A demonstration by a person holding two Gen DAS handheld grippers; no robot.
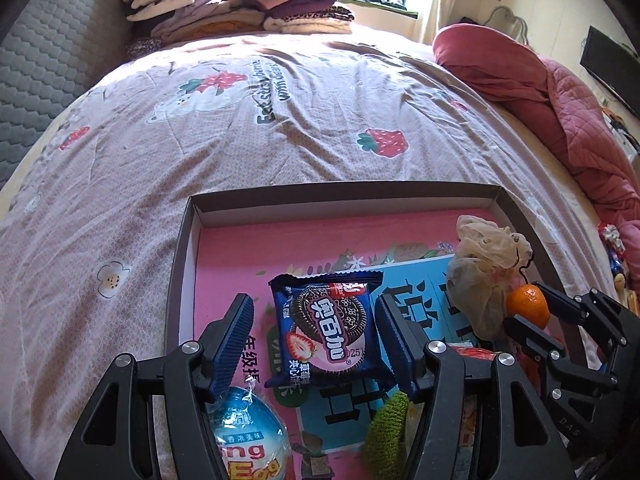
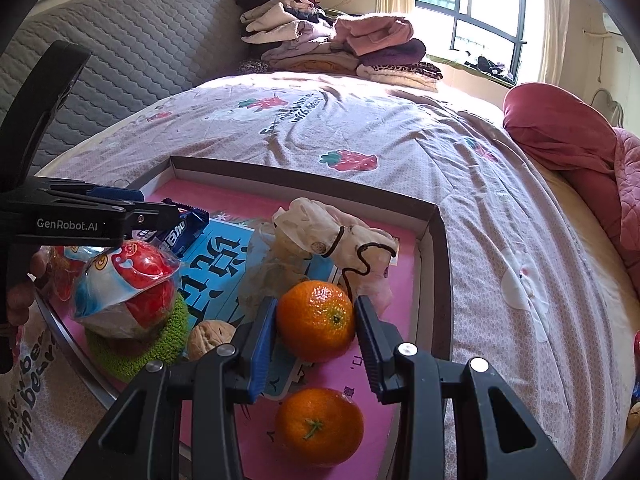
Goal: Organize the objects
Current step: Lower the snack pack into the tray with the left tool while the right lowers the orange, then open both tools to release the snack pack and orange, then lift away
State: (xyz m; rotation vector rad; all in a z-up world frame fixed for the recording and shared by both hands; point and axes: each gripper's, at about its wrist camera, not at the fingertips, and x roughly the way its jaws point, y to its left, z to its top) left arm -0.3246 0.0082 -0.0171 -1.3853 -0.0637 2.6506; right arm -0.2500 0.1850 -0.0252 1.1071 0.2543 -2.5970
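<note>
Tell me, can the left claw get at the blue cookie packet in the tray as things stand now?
Probably yes: the cookie packet lies flat on the tray floor between the open fingers of the left claw, and nothing covers it.

This is a bedroom in a home. A wide bed (image 1: 280, 128) fills most of both views, spread with a pink strawberry-print cover and backed by a grey quilted headboard (image 2: 132, 64). Folded clothes (image 2: 340, 48) are stacked at its far end, a rumpled red quilt (image 1: 560, 100) lies along one side, and a curtained window (image 2: 480, 12) lets in daylight.
</note>
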